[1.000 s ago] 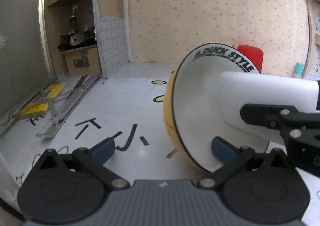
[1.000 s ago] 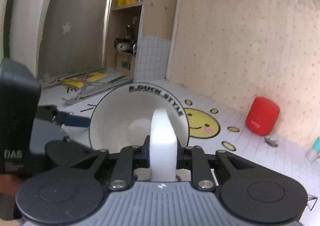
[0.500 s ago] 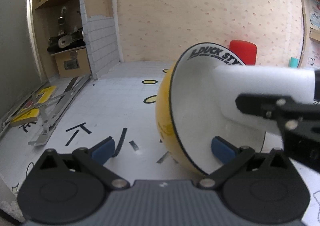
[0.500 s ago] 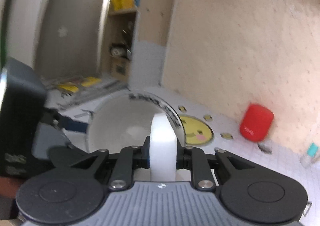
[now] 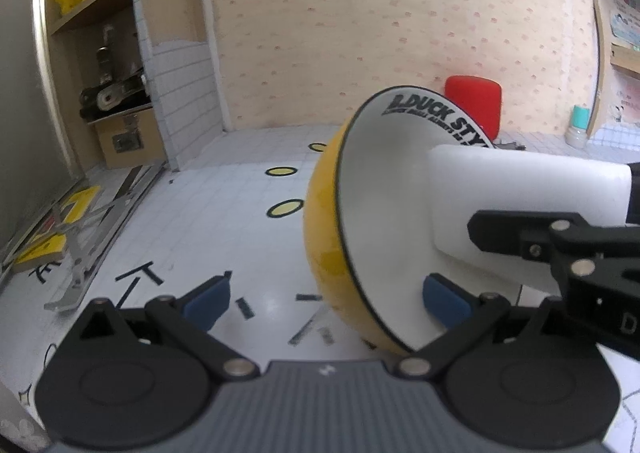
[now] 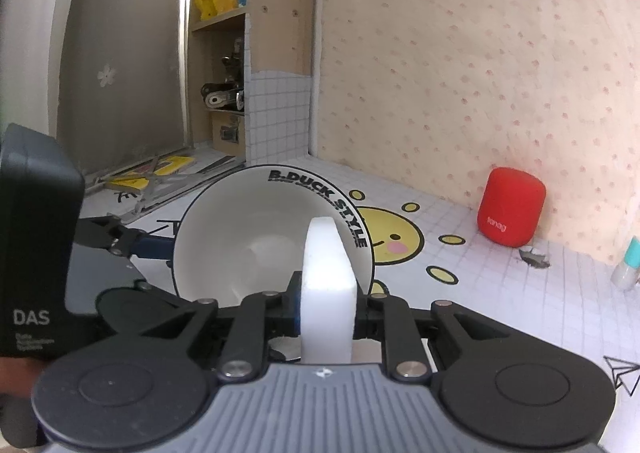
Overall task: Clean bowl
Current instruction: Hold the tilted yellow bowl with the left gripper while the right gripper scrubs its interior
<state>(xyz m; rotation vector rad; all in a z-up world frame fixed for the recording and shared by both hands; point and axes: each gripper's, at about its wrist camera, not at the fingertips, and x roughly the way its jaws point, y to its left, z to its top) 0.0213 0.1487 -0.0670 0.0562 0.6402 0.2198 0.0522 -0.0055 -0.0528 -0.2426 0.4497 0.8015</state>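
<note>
From the left wrist view the bowl (image 5: 384,213) shows its yellow outside, tipped on its side above the white gridded table (image 5: 224,221), mouth turned to the right. The left gripper (image 5: 324,293) has its blue pads spread wide: the right pad sits inside the bowl near the lower rim, the left one stands well clear of the yellow wall, so it holds nothing between them. Whether that inner pad touches the bowl, I cannot tell.

The right wrist view looks straight into the bowl's mouth instead. There the inside is plain white with a black rim line and black lettering, "B.DUCK STYLE", along the upper edge. The right gripper (image 6: 326,305) is clamped on a white sponge block (image 6: 328,285), whose far end reaches into the bowl. This view also shows a smiling sun drawing (image 6: 394,239) on the table behind the bowl, which the other view hides.

A red cylinder (image 6: 510,207) stands by the dotted wall.
</note>
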